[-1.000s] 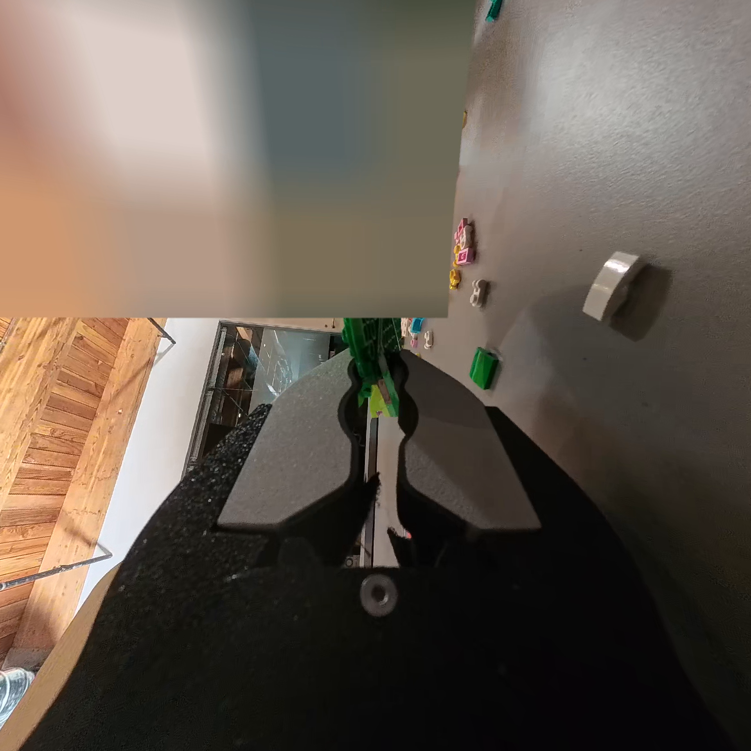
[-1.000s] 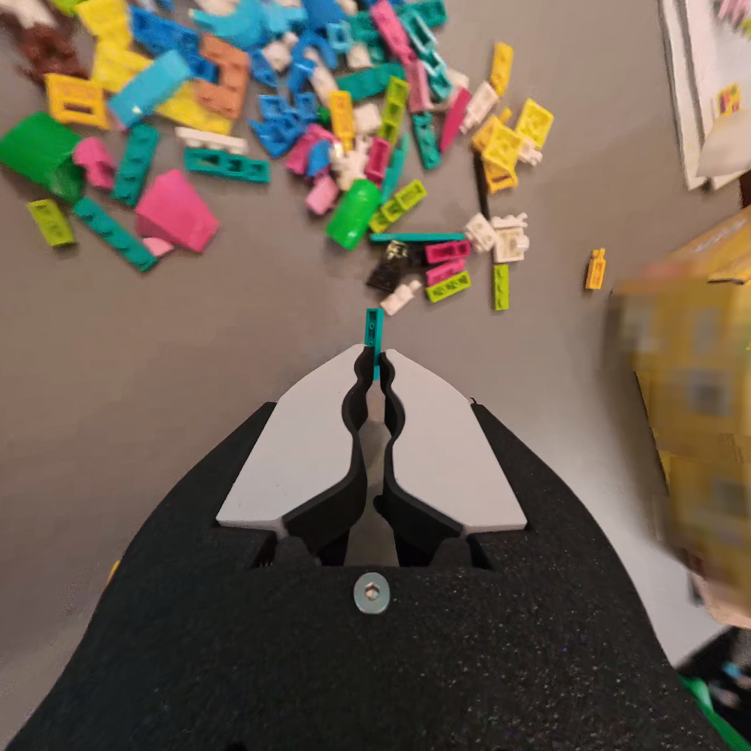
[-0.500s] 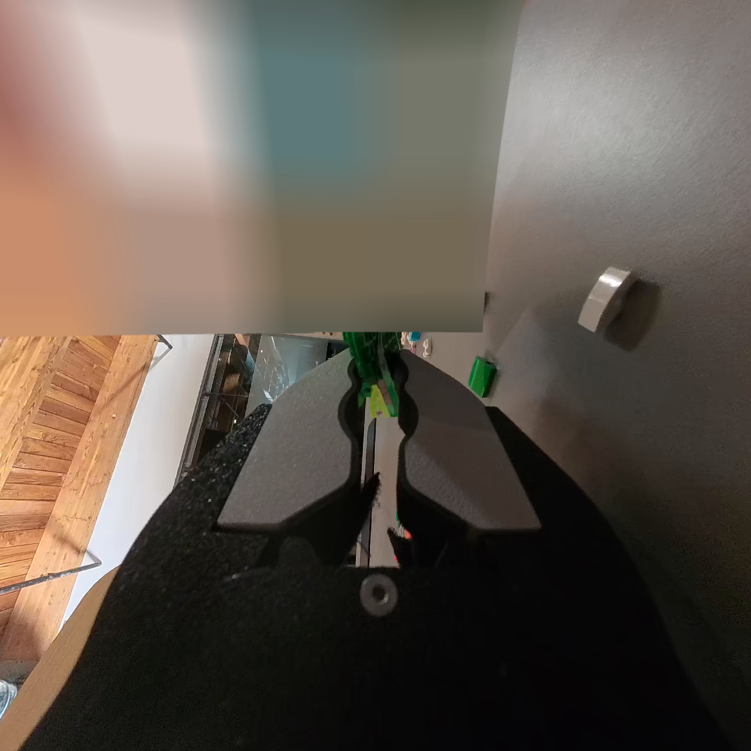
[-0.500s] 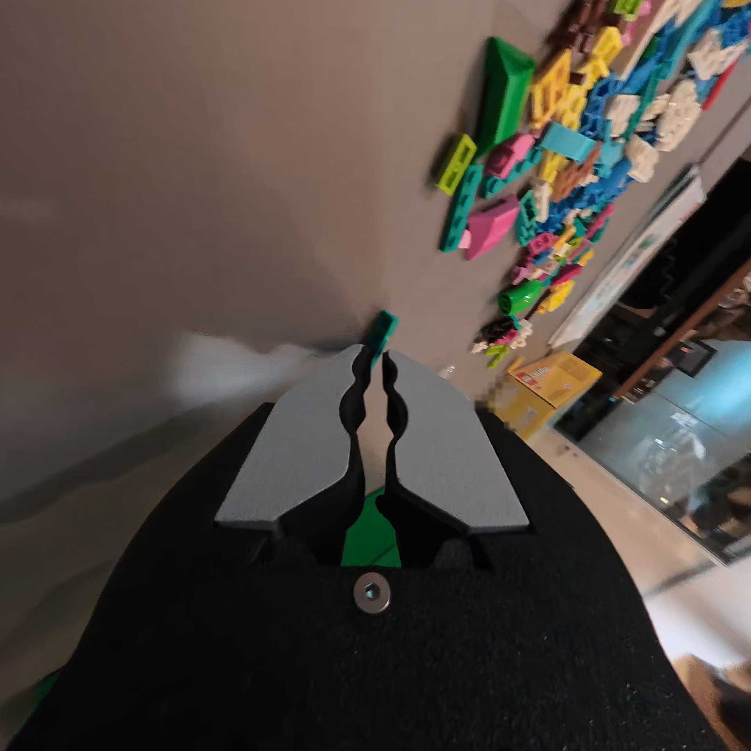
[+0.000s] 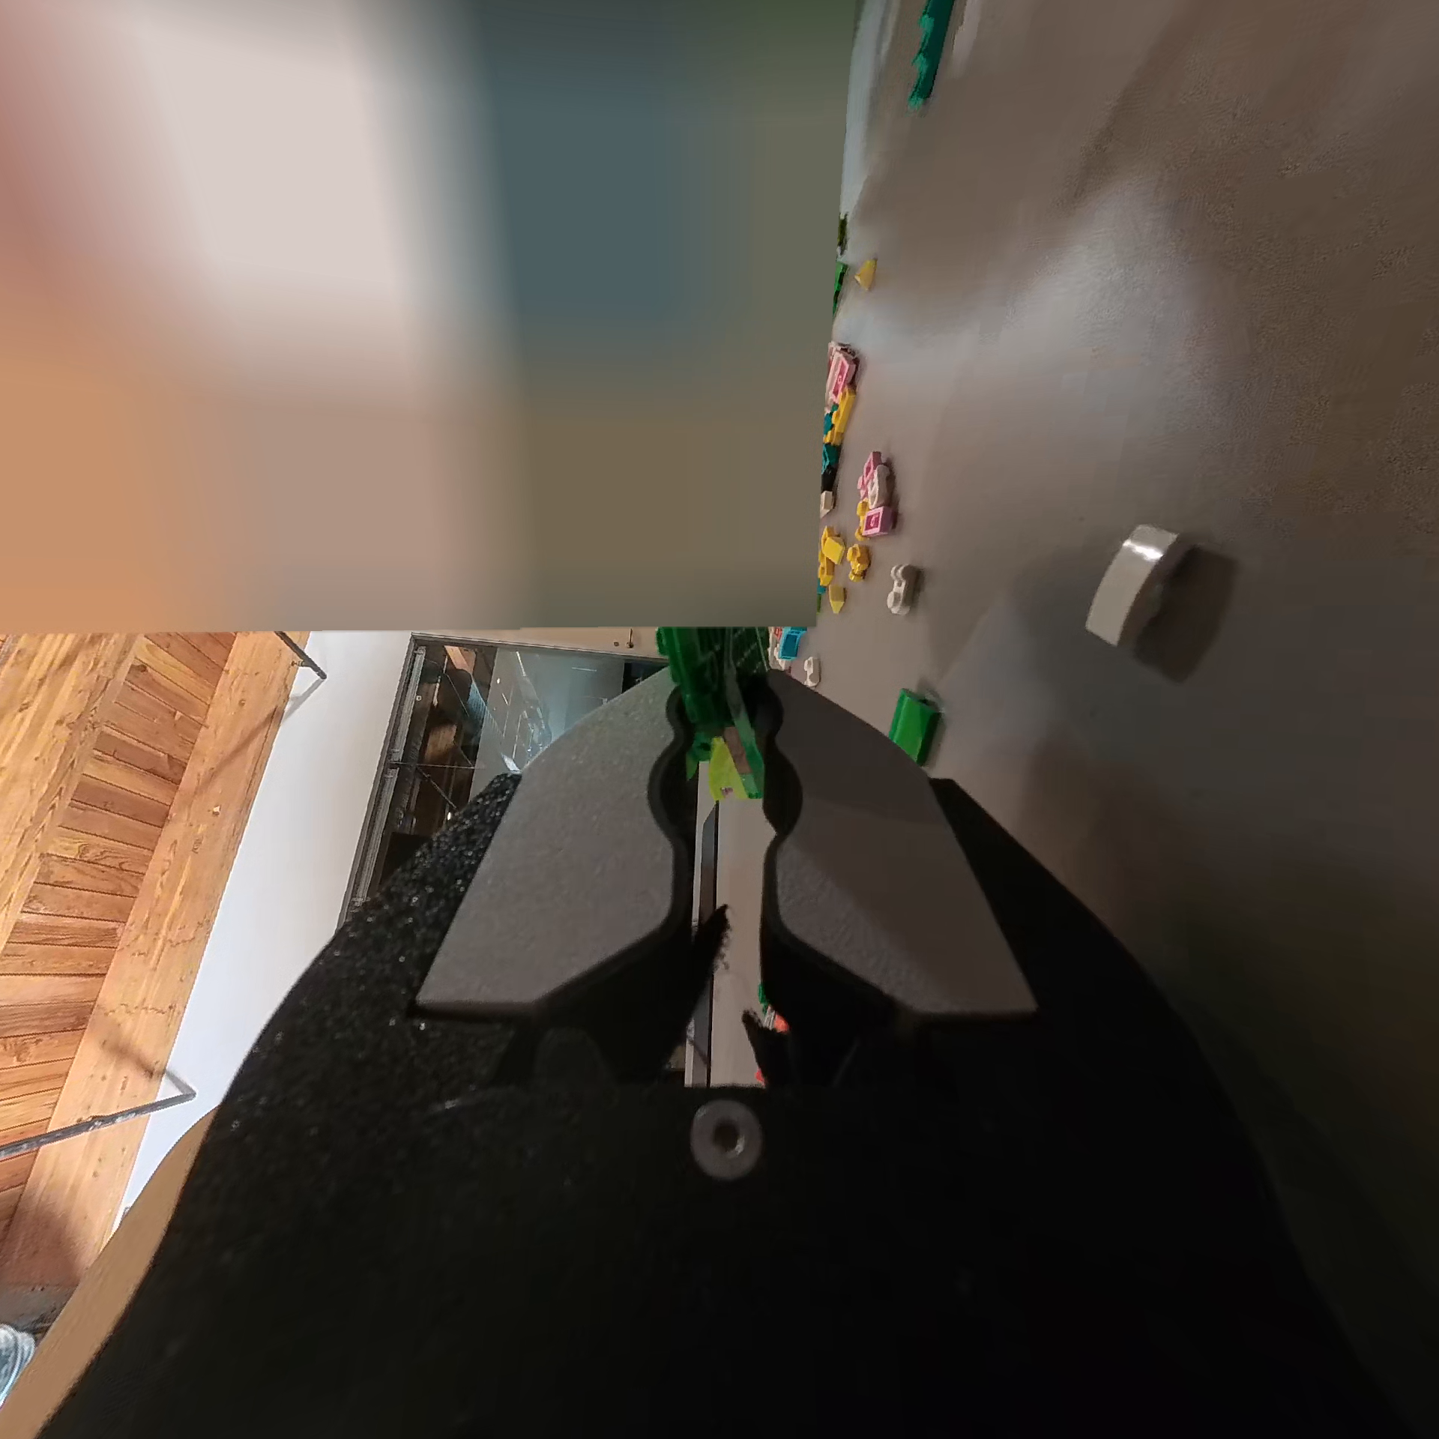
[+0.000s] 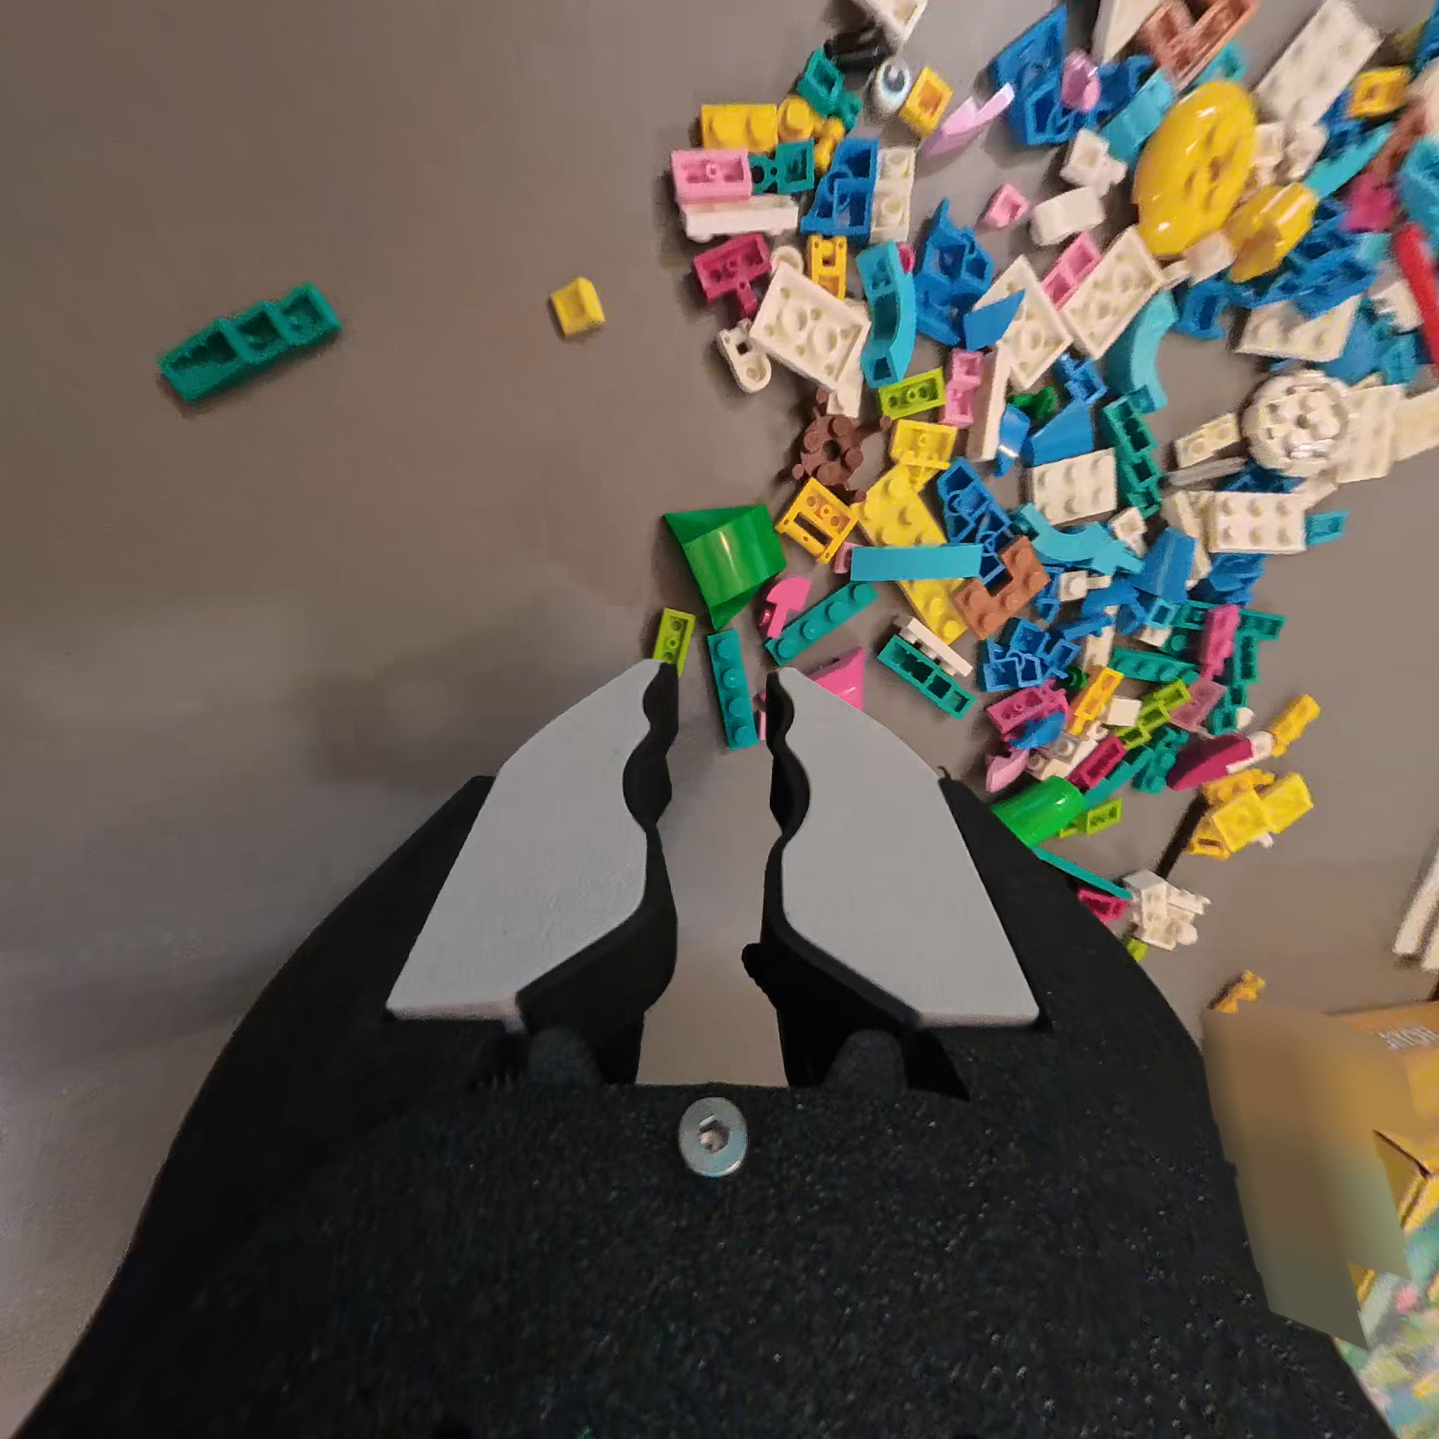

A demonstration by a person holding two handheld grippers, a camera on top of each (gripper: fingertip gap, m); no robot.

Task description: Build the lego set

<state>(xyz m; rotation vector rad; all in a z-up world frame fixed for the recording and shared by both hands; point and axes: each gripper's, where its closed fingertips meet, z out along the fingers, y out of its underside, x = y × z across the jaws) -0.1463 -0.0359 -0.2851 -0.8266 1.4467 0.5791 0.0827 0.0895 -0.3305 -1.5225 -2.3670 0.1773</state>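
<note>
My left gripper [image 5: 723,705] is shut on a green lego assembly [image 5: 712,677] with a lime piece, held up on edge beside the grey table [image 5: 1168,311]. My right gripper [image 6: 720,681] is open and empty above the table, its tips over a teal plate [image 6: 732,689] at the near edge of a big pile of loose coloured bricks [image 6: 1051,389]. A lime plate [image 6: 676,637] lies by its left fingertip and a pink slope [image 6: 845,673] by its right. A teal brick [image 6: 249,339] and a small yellow piece [image 6: 576,306] lie apart at the left.
A grey rounded piece [image 5: 1133,596] and a green brick [image 5: 915,724] lie on the table in the left wrist view, with small pink, yellow and white pieces [image 5: 856,514] farther off. A yellow box [image 6: 1363,1168] stands at the right. A green cone piece [image 6: 728,557] lies by the pile.
My right gripper has let go of the thin teal plate it held, opened, and swung back over the brick pile. The left gripper still holds the green assembly, its view shifted slightly.
</note>
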